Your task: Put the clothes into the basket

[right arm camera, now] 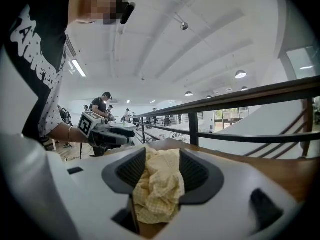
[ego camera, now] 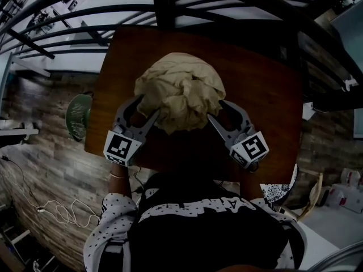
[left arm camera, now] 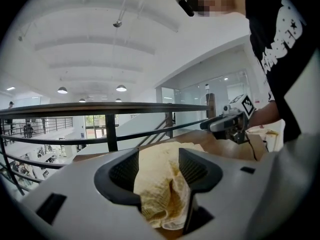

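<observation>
**Two slack grippers at a heap of pale cloth on the table**

Both grippers reach in from the near side and point at the far side of the table. The left gripper [left arm camera: 159,164] has its jaws spread apart. A fold of crumpled yellowish cloth [left arm camera: 160,184] hangs loosely in the gap between its ribbed pads, released rather than pinched. The right gripper [right arm camera: 162,166] is likewise unclenched, its jaws wide. A bunch of the same checked fabric fills the space between them and brushes both pads.

From the head view, the two grippers flank the near edge of the cloth, one at its left and one at its right, with their marker cubes nearest the person. The cloth lies in one rumpled mound on the middle of the brown wooden table [ego camera: 255,95].

Beyond the far edge of the table runs a dark metal railing [ego camera: 164,4]. On the wood-patterned floor to the left are a green round object [ego camera: 79,115] and, nearer, a loose white cable [ego camera: 57,211]. The person wears a black shirt with white print and dotted sleeves.
</observation>
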`<state>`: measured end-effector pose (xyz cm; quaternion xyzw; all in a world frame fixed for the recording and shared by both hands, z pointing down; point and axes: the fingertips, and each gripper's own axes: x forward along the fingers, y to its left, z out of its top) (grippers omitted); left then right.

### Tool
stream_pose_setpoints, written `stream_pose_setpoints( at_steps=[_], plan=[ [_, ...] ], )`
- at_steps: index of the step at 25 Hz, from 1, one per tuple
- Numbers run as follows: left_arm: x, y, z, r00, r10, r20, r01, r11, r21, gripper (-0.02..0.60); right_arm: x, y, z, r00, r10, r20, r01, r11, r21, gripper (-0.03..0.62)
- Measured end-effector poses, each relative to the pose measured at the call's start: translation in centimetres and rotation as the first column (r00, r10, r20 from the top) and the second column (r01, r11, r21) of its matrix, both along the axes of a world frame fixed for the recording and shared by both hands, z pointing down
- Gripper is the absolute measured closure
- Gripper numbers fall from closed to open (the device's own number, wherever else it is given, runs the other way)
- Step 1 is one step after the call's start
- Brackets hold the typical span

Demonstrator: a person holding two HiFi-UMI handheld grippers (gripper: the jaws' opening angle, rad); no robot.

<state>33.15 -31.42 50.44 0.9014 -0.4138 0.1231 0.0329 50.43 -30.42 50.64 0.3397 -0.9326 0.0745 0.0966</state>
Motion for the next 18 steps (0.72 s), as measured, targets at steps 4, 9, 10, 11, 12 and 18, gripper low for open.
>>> stream_pose_setpoints(
  at_steps=[4, 9, 10, 11, 12, 18],
  plan=[
    [-0.6, -0.9, 0.9, 1.0, -0.007, -0.008, 0.007, 1.0, -0.003, 0.331, -0.3, -0.5, 1.0, 1.0, -0.008, -0.011, 0.008, 1.0, -0.011, 0.388],
    [-1.9, -1.8, 2.9, 1.0, -0.023, -0.003, 0.023, 0.999, -0.031, 0.319, -0.4, -1.5, 2.6, 1.0, -0.012, -0.021, 0.012, 1.0, -0.011, 0.37],
    [-2.1, -2.0, 3.3, 1.0, -0.025, -0.004, 0.025, 0.999, -0.039, 0.316, -0.3, -1.7, 2.9, 0.999, -0.017, -0.028, 0.016, 1.0, -0.009, 0.363],
    [-2.4, -2.2, 3.8, 1.0, -0.029, -0.006, 0.029, 0.999, -0.046, 0.313, -0.3, -2.0, 3.3, 0.999, -0.02, -0.035, 0.02, 1.0, -0.01, 0.359],
    [-2.6, -2.5, 4.1, 0.999, -0.032, -0.006, 0.031, 0.998, -0.053, 0.311, -0.2, -2.2, 3.7, 0.999, -0.023, -0.037, 0.022, 1.0, -0.014, 0.355],
    [-2.6, -2.8, 6.1, 1.0, -0.019, -0.005, 0.018, 0.995, -0.1, 0.305, 0.6, -3.1, 5.6, 0.998, -0.033, -0.058, 0.029, 0.997, -0.067, 0.339]
  ],
)
